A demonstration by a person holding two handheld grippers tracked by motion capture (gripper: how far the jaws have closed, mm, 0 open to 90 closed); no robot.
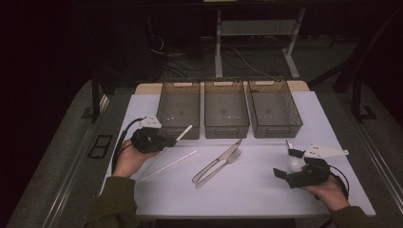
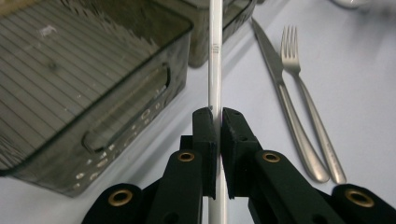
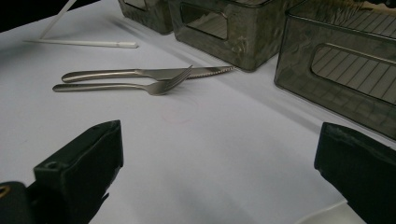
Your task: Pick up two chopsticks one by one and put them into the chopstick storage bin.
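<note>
Here the left hand-held gripper (image 1: 167, 141) is pinching a white chopstick (image 1: 184, 133), its jaws pressed against the stick's sides as the left gripper view shows, with the chopstick (image 2: 215, 56) running straight out between them and on past the tips. In the high view the stick's long axis slants up and to the right, its free end reaching the near wall of the left bin (image 1: 179, 108), the first of three dark bins set side by side along the far side of the counter (image 1: 266, 185). That is the relation the next move turns on: the held stick already points at the left bin, which lies just beyond and slightly right of the jaws, so getting it in looks a matter of carrying it over the near wall and lining its length with the bin's long side. Whether the tip touches the bin wall or stands just clear of it is hard to tell in the dim light. A second chopstick (image 1: 167, 166) lies flat on the counter just below the left hand, slanting the same way, far nearer to this hand than to the other. A knife (image 1: 216, 162) and a fork (image 1: 221, 167) lie together at mid-counter. The right hand-held gripper (image 1: 281, 174) sits low at the right with its jaws spread and nothing between them, next to a white spoon (image 1: 294, 162), well apart from both chopsticks.
</note>
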